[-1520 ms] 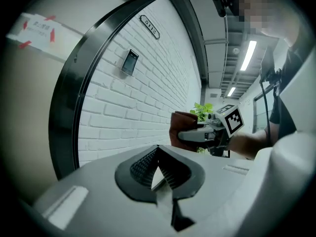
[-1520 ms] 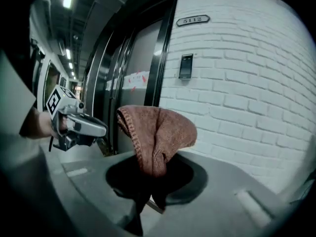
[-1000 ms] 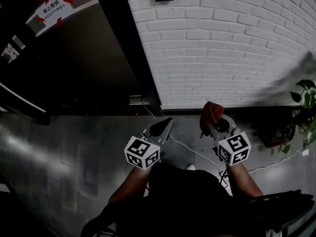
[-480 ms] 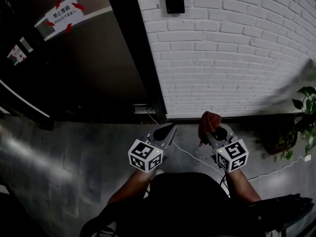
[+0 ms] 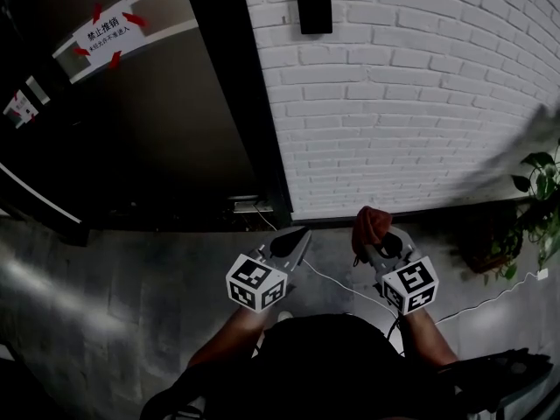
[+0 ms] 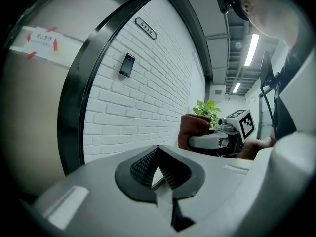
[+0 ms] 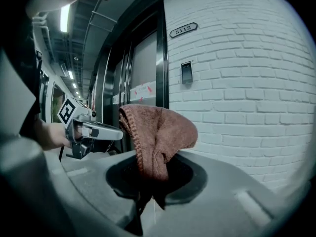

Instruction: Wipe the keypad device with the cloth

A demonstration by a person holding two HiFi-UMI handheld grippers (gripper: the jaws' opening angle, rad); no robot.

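My right gripper has its fingers clamped on the brown cloth, bunched upward, ready for wiping; my left gripper is empty, fingers together; the keypad device hangs on the brick wall, well above both.

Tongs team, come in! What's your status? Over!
Status: left tongs shut, empty; right tongs shut on brown cloth. The keypad device is high on the brick wall, untouched. Nothing in the way.
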